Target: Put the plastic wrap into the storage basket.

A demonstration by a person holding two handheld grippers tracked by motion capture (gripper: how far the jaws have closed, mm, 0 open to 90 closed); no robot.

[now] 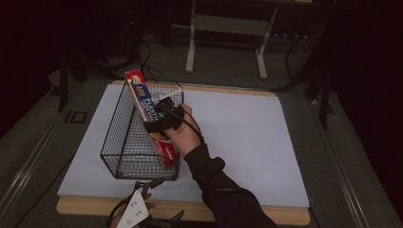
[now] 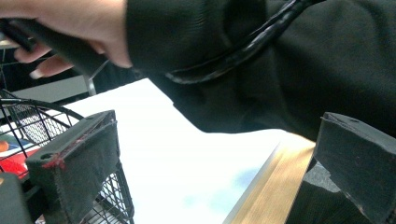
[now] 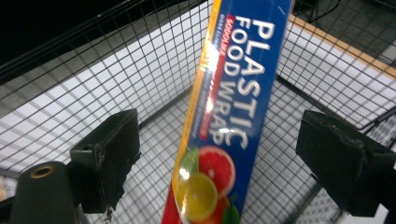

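Observation:
A long blue and red box of plastic food wrap [image 1: 148, 111] [image 3: 223, 116] leans slantwise in a black wire basket [image 1: 124, 137] [image 3: 93, 79], one end down inside and the other sticking above the rim. My right gripper [image 1: 160, 114] [image 3: 217, 154] hovers at the box with its jaws wide apart; the box lies between them, untouched by either pad. Low at the table's front edge, my left gripper [image 1: 149, 183] [image 2: 212, 158] stands open beside the basket's near corner [image 2: 56, 135], nothing between its fingers.
The basket rests on a white sheet [image 1: 237, 137] laid over a wooden table [image 1: 285, 216]. The person's black sleeve [image 2: 261, 65] crosses above the left gripper. A metal stand [image 1: 228, 33] rises beyond the table. White sheet lies bare right of the basket.

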